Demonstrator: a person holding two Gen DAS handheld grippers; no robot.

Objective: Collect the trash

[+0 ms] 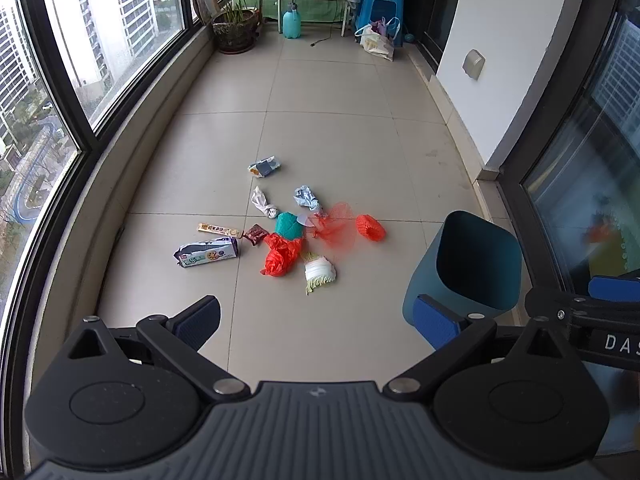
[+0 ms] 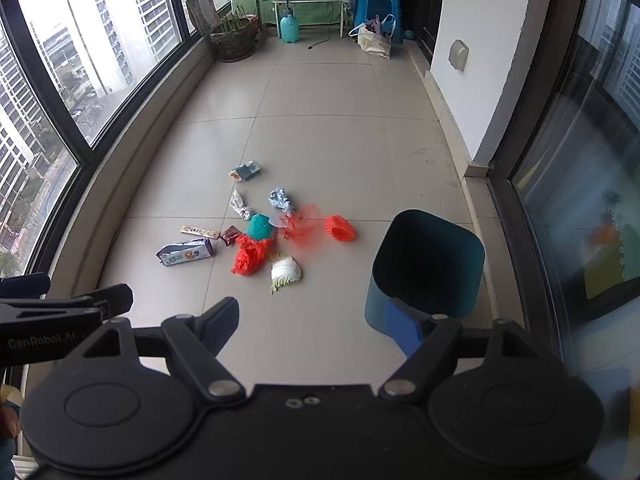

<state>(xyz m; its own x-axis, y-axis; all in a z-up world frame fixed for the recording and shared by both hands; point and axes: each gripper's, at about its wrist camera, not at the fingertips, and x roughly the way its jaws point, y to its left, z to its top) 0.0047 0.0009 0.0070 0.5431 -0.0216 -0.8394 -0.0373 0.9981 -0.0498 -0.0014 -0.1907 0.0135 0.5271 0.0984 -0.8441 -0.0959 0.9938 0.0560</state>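
Note:
Trash lies scattered on the tiled floor: a purple-white cookie pack [image 1: 208, 253] [image 2: 186, 252], a red plastic bag [image 1: 281, 255] [image 2: 250, 256], a white-green foam net [image 1: 319, 272] [image 2: 285, 270], an orange foam net [image 1: 371, 227] [image 2: 340, 227], red mesh [image 1: 335, 224], a teal piece [image 1: 289, 225], and crumpled wrappers [image 1: 264, 166]. A dark teal bin [image 1: 468, 264] [image 2: 428, 266] stands at the right. My left gripper [image 1: 320, 320] and right gripper [image 2: 320, 322] are both open and empty, held above the floor short of the trash.
Windows and a low ledge [image 1: 132, 132] run along the left. A white wall [image 1: 480, 60] and glass door are on the right. A potted plant [image 1: 236, 28], a spray bottle [image 1: 291, 20], a blue stool [image 1: 380, 4] and bags stand at the far end.

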